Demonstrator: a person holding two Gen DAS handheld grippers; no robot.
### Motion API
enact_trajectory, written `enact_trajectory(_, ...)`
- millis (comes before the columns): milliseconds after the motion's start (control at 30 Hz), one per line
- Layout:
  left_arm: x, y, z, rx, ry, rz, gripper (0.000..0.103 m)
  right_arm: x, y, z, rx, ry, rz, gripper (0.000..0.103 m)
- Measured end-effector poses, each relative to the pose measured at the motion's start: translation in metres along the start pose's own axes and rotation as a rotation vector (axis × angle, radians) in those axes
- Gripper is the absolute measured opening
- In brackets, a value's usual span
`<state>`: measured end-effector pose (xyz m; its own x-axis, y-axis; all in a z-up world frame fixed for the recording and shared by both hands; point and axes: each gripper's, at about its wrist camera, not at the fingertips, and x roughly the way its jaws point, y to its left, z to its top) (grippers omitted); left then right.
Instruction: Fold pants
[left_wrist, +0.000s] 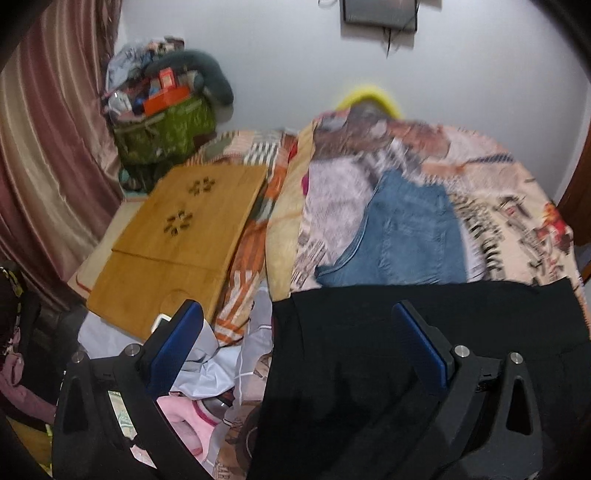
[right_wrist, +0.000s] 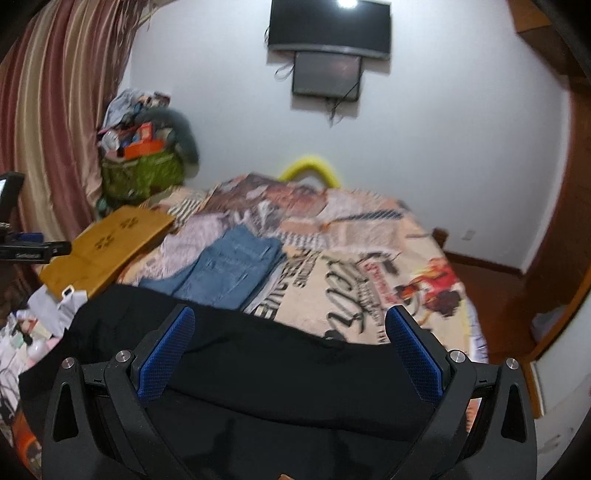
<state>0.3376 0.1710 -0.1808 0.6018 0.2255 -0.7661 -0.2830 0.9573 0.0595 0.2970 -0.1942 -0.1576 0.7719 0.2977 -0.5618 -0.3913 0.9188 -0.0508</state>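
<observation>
**Operator:** Report the state of both tools and the location of the workpiece.

**Technician:** Left gripper (left_wrist: 295, 345): fingers spread wide, nothing between them. Right gripper (right_wrist: 291, 350): the same, spread and empty. The black pants (left_wrist: 424, 332) lie flat on the near edge of the bed, directly under both grippers. Whether either tool touches the cloth cannot be told.

**Operator:** Handling properties?

**Technician:** By appearance: soft, limp, matte cloth of light weight, not fragile. It will likely sag between two hold points and drag on the bedspread. Recommended hold: pinch at the hem or the waistband, one gripper at each outer corner, taking all layers. Which end is the waistband cannot be told; the fabric is dark and the frames are blurred.

**Operator:** Surroundings, nearest first?

**Technician:** Printed bedspread (right_wrist: 388, 288), soft, busy pattern. Just beyond the pants, folded blue jeans (left_wrist: 410, 236), heavier denim with visible seams. To the left, a rigid wooden lap tray (left_wrist: 177, 240) with cut-out holes. Farther off, a full green bag (left_wrist: 166, 133), a striped curtain (left_wrist: 48, 147), and a dark screen (right_wrist: 328, 29) on the wall.
</observation>
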Motion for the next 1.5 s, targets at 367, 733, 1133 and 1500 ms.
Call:
enact_trajectory(367,0.103,0.004,0.002,-0.019,0.188,-0.024,0.091,0.116,-0.007,0.005,-0.081,0.262,0.089,0.102)
enact_trajectory(733,0.17,0.003,-0.004,-0.057,0.352,-0.115,0.059,0.2,-0.002,-0.007,-0.192,0.427,0.141,0.07)
enact_trajectory(1133,0.161,-0.007,-0.006,-0.033,0.275,-0.069,0.013,0.209,0.014,-0.018,-0.181,0.423,0.232,0.024)
enact_trajectory(1500,0.073,-0.01,0.011,0.03,0.081,-0.084,0.008,0.159,0.009,-0.007,-0.1,0.351,0.235,0.005)
